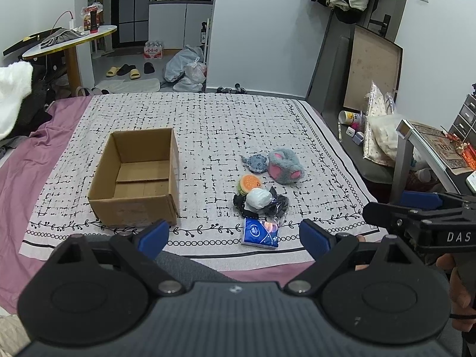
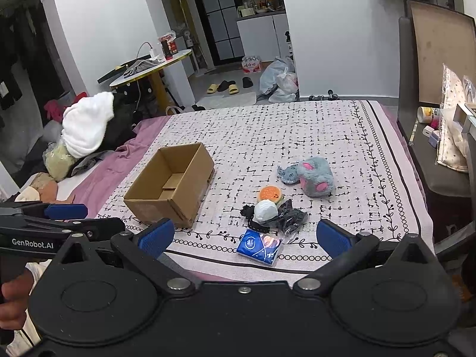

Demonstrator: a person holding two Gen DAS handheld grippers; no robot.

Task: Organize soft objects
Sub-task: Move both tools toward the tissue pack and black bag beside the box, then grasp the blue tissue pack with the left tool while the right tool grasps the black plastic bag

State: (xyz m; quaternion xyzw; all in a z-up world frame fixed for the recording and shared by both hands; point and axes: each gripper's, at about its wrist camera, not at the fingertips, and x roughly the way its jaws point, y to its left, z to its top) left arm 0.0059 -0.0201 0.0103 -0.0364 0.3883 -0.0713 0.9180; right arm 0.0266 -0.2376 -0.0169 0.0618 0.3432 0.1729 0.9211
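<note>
Bedroom; bed covered with black-on-white patterned blanket (image 1: pixel 208 131). Open cardboard box (image 1: pixel 139 175) upright on blanket, left of the soft items. Clustered to its right: grey-pink plush (image 1: pixel 284 165), small grey plush (image 1: pixel 255 163) touching it, orange burger toy (image 1: pixel 250 184), white bundle (image 1: pixel 258 198) on black wrapper (image 1: pixel 281 205), blue tissue pack (image 1: pixel 261 233) nearest. Left gripper (image 1: pixel 235 235) spread wide, holding nothing. Right gripper (image 2: pixel 244 235) likewise wide apart, empty, above near blanket edge.

An open, empty cardboard box (image 1: pixel 136 178) sits upright left of clustered soft toys (image 1: pixel 285 165) and a blue tissue pack (image 1: pixel 261 233).
</note>
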